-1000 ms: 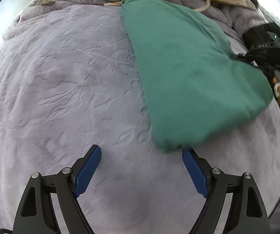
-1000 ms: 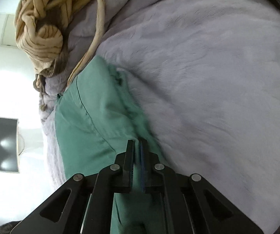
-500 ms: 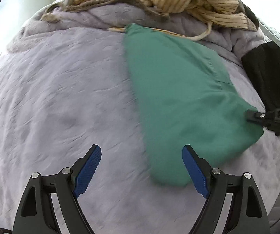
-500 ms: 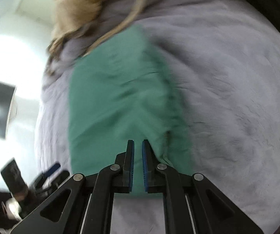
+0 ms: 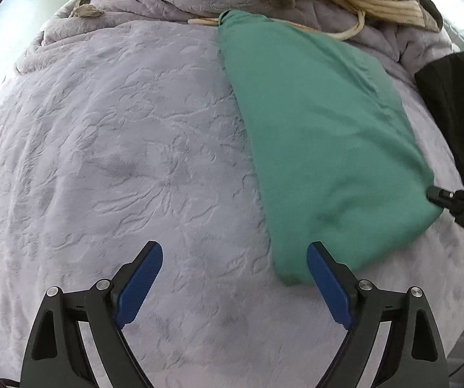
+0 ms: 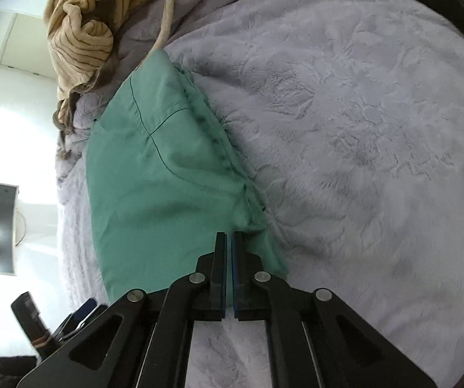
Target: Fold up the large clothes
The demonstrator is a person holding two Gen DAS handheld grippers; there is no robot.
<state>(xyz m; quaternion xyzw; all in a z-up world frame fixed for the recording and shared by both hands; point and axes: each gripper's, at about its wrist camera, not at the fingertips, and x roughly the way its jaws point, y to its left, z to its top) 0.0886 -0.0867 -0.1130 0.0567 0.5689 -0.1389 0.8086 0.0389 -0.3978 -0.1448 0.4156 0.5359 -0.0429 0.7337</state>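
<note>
Lavender plush blanket (image 5: 128, 168) offers drag. Right gripper (image 6: 228, 242), fingers clenched on green garment (image 5: 322, 135); one-sided pull may skew the fold. Left gripper (image 5: 235, 278) released, empty.

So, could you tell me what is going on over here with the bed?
A person with a claw in each hand is folding a green garment on a bed covered by a grey blanket. The right claw is shut on the garment's edge. The left claw hangs open just above its near corner, and its jaws have just been opening, with nothing between them. Striped beige clothing lies heaped beyond.
</note>
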